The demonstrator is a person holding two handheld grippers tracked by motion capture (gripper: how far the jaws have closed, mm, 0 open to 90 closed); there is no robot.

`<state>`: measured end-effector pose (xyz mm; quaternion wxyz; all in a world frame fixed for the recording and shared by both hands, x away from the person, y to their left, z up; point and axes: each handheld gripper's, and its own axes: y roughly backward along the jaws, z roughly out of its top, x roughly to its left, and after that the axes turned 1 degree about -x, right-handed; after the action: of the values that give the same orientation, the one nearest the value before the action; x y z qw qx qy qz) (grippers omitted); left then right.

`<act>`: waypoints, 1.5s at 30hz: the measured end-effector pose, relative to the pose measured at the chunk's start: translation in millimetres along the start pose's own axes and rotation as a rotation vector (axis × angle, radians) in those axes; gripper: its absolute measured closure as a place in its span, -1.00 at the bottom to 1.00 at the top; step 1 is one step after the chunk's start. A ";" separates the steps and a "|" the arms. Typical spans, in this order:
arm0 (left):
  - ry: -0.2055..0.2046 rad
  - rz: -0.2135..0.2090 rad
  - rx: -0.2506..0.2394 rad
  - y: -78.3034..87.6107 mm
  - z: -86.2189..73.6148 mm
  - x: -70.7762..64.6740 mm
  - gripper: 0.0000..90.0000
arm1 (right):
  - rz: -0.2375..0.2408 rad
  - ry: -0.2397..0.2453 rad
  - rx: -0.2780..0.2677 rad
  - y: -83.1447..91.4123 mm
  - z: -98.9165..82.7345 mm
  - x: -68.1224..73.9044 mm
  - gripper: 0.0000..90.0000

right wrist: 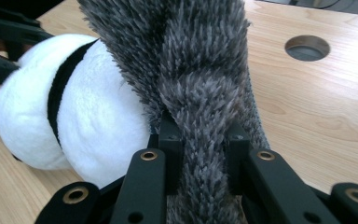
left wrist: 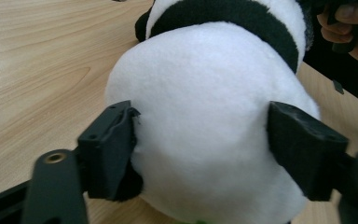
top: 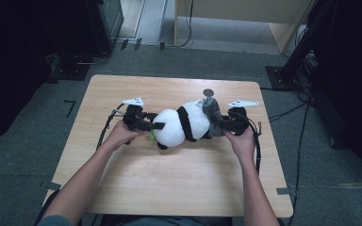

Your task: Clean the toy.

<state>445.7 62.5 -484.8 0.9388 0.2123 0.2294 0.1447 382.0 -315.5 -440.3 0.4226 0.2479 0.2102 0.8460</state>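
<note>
A black-and-white panda plush (top: 184, 125) lies on its side in the middle of the wooden table (top: 169, 179). My left gripper (top: 153, 126) comes in from the left. In the left gripper view its jaws (left wrist: 200, 126) stand wide on either side of the plush's round white end (left wrist: 200, 84), the pads at its flanks with no visible squeeze. A grey furry piece (top: 212, 110) lies against the panda's right end. My right gripper (top: 226, 123) is shut on this grey fur (right wrist: 191, 56), which is pinched between its pads (right wrist: 203, 130). The white plush body (right wrist: 88, 107) sits just left of it.
A round hole (top: 208, 92) is cut in the table just behind the plush, also seen as a hole (right wrist: 307, 47) in the right gripper view. A small green bit (top: 151, 136) peeks out under the plush. Bare tabletop lies in front. Dark stands and cables ring the table.
</note>
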 end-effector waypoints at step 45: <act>0.271 0.065 -0.125 1.7 9.4 -49.1 0.02 | 0.102 0.094 -0.062 -10.1 22.7 105.4 0.68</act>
<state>408.1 42.7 -458.3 0.9054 0.1394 0.3378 0.2162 346.9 -220.3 -402.6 0.3761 0.2049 0.1906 0.8833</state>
